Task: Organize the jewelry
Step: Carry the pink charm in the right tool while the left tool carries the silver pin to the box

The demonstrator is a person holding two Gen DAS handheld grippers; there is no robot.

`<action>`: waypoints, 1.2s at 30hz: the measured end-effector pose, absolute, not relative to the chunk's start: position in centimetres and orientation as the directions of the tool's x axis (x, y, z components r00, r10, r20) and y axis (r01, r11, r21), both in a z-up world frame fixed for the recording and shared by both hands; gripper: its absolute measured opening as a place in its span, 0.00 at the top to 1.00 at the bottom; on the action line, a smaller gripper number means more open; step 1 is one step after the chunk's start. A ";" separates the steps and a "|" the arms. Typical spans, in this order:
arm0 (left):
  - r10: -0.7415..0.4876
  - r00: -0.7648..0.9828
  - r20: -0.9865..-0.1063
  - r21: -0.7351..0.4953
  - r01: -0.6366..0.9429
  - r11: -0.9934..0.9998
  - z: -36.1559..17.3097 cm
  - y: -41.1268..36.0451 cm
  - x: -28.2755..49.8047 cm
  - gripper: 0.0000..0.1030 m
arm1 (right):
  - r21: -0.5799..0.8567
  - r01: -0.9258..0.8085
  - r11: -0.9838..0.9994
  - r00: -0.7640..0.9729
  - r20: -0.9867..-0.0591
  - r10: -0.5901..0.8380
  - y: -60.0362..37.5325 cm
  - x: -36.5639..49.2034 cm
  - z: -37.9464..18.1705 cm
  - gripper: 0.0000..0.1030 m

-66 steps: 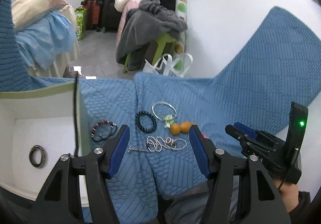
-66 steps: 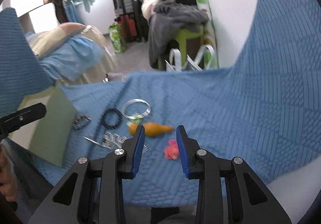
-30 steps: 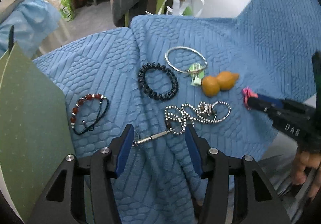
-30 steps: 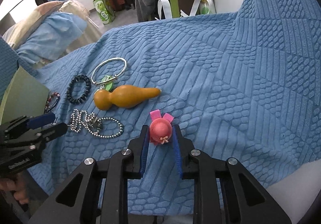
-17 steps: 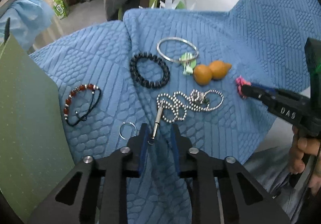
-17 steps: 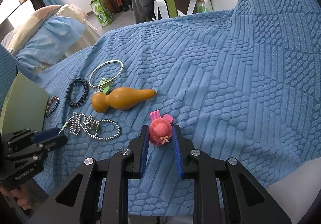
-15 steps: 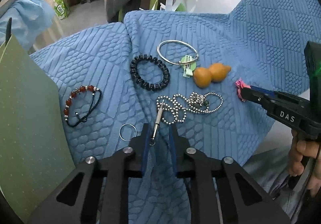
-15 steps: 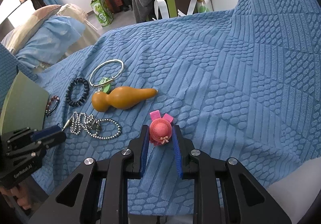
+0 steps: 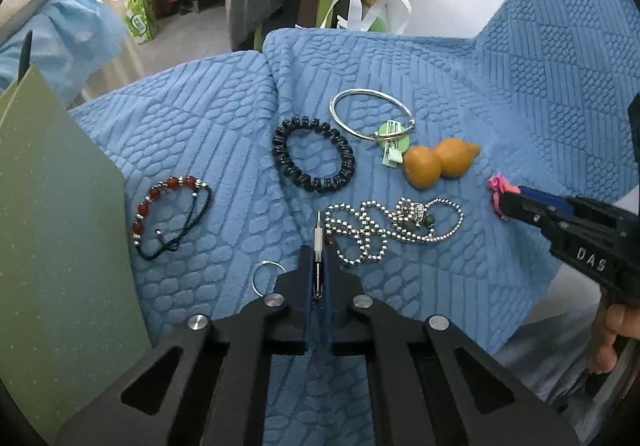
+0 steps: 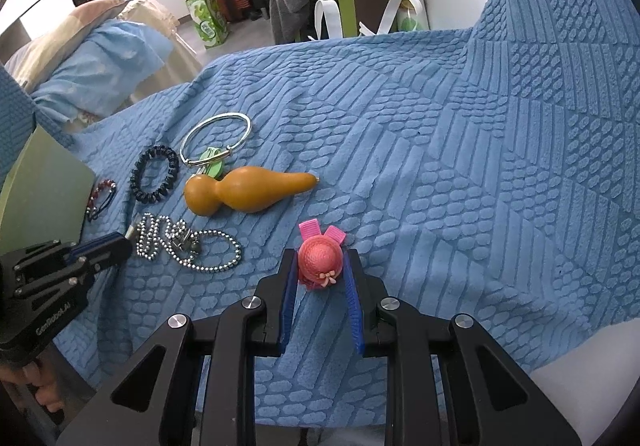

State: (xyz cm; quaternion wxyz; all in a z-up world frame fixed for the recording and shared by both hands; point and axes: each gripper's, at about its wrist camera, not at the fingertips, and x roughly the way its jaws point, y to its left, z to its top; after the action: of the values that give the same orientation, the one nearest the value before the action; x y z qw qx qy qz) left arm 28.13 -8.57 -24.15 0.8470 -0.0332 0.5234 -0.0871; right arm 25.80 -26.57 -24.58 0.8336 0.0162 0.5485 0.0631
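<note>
A: What is lying at the far left?

B: A green box wall (image 9: 60, 214), its inside hidden. Beside it a red-beaded cord bracelet (image 9: 170, 216) is resting on the blue quilted cover (image 9: 208, 134).

A: And the claws?

B: The left claw (image 9: 318, 278) is pinching a thin silver metal pin (image 9: 318, 242) touching the silver ball-chain necklace (image 9: 384, 226). The right claw (image 10: 322, 274) is closing on a pink hat-shaped hair clip (image 10: 320, 260).
</note>
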 end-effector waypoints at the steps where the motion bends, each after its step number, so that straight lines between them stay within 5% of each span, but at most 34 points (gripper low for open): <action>1: -0.182 0.436 -0.882 -0.149 0.107 0.983 -24.1 -8.4 28.1 0.96 | 0.080 -0.091 0.993 0.393 -0.913 0.110 -26.4 25.8 -24.5 0.81; 36: -0.297 0.546 -0.783 -0.329 0.041 0.943 -13.8 -3.8 25.3 0.96 | 0.046 -0.123 0.991 0.546 -0.831 0.106 -22.9 24.5 -13.7 0.81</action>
State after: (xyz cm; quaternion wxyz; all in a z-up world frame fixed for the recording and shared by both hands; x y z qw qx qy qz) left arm 25.34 -3.84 -13.81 0.8685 -0.1372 0.4662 -0.0974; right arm 24.51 -22.85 -13.69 0.8790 -0.0089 0.4722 0.0651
